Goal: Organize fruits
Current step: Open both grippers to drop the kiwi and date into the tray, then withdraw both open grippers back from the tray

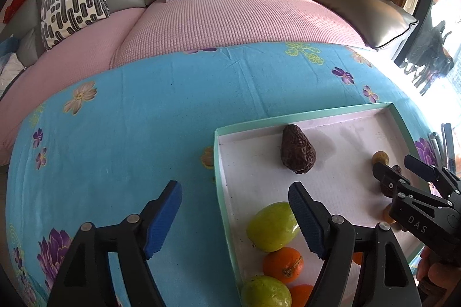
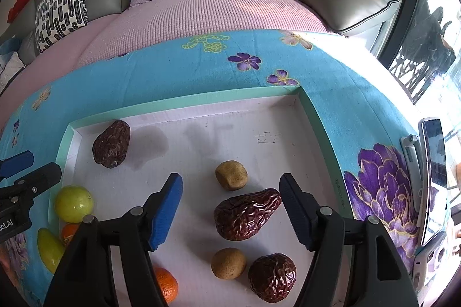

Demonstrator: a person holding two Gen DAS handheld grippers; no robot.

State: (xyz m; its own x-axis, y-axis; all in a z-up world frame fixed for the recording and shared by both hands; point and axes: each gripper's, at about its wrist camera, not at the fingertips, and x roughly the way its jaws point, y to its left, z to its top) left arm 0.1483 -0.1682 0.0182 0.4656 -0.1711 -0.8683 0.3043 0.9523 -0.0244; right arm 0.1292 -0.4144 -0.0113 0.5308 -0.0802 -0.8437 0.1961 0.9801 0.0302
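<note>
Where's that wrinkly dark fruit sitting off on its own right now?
The lone wrinkly dark fruit lies in the far left corner of the tray in the right wrist view, apart from the rest, with a green fruit nearest, closer to the camera.

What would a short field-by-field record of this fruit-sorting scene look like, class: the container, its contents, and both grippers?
container: shallow tray with a green rim, on a floral blue cloth
wrinkled dark fruits: three, one apart at the far left corner
tan round fruits: two
green fruits: at the left wall
oranges: near the green ones
left gripper: open, empty
right gripper: open, over a wrinkled fruit, not touching
</note>
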